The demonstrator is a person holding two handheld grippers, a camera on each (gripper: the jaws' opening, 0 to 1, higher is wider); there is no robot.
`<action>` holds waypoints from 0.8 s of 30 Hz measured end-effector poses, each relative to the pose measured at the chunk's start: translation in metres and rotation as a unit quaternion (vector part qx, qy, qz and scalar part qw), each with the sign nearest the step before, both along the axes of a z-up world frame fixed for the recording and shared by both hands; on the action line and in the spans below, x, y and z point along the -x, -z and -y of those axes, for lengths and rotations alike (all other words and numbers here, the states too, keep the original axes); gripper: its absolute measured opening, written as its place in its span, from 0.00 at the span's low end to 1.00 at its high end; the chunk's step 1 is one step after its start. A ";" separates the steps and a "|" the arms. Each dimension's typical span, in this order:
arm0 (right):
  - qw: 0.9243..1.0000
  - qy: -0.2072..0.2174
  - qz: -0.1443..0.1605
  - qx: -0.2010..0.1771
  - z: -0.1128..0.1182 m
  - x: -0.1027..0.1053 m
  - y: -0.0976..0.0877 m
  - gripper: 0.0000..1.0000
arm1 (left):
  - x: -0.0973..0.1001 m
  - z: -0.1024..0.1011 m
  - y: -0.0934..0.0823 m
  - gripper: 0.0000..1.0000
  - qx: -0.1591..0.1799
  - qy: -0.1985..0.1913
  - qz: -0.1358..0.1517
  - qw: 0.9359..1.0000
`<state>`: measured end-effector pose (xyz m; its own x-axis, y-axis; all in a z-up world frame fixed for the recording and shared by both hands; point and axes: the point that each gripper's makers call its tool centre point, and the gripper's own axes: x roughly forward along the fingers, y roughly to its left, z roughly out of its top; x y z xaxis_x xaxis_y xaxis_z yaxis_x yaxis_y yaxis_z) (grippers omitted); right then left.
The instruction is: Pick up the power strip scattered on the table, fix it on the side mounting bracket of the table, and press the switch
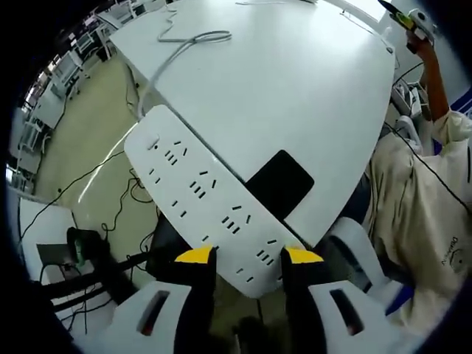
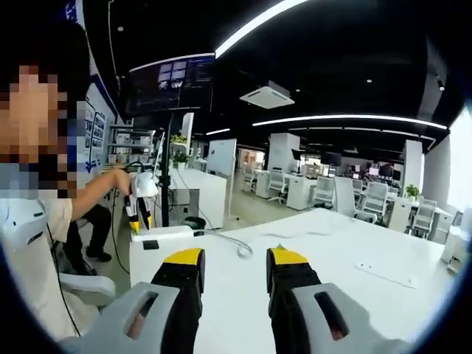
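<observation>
The white power strip (image 1: 199, 195) runs slantwise along the edge of the white table (image 1: 295, 81), socket face toward the left gripper view. My left gripper (image 1: 248, 258) is shut on its near end, one yellow-tipped jaw on each long side. Its grey cable (image 1: 193, 40) trails from the far end across the tabletop. In the right gripper view my right gripper (image 2: 236, 258) hovers open over the table (image 2: 354, 251), nothing between its jaws. There the left gripper (image 2: 139, 206), held by a hand, points down at the white strip (image 2: 158, 236) at the table's left edge.
A black pad (image 1: 280, 181) lies on the table beside the strip. A person in a beige shirt (image 1: 420, 199) sits at the table's side on a white chair (image 2: 29, 236). Cables and a black stand (image 1: 88, 251) are on the floor below. Desks and chairs (image 2: 369, 195) fill the room behind.
</observation>
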<state>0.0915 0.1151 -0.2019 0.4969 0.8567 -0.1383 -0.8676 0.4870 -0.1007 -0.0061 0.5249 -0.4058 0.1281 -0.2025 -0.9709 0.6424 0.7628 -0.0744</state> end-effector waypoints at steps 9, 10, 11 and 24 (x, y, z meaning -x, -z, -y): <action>1.000 -0.023 -0.010 0.016 -0.025 -0.005 -0.004 0.20 | 0.001 0.001 0.000 0.40 0.002 0.001 0.001 1.000; 1.000 -0.024 -0.011 0.017 -0.027 -0.005 -0.004 0.19 | 0.001 0.000 0.000 0.40 0.003 0.001 0.002 1.000; 0.999 -0.026 -0.012 0.018 -0.030 -0.006 -0.005 0.19 | 0.001 0.000 0.000 0.40 0.004 0.002 0.003 1.000; 0.998 -0.046 -0.022 0.032 -0.056 -0.011 -0.006 0.11 | 0.002 0.003 0.001 0.40 0.008 0.001 0.007 1.000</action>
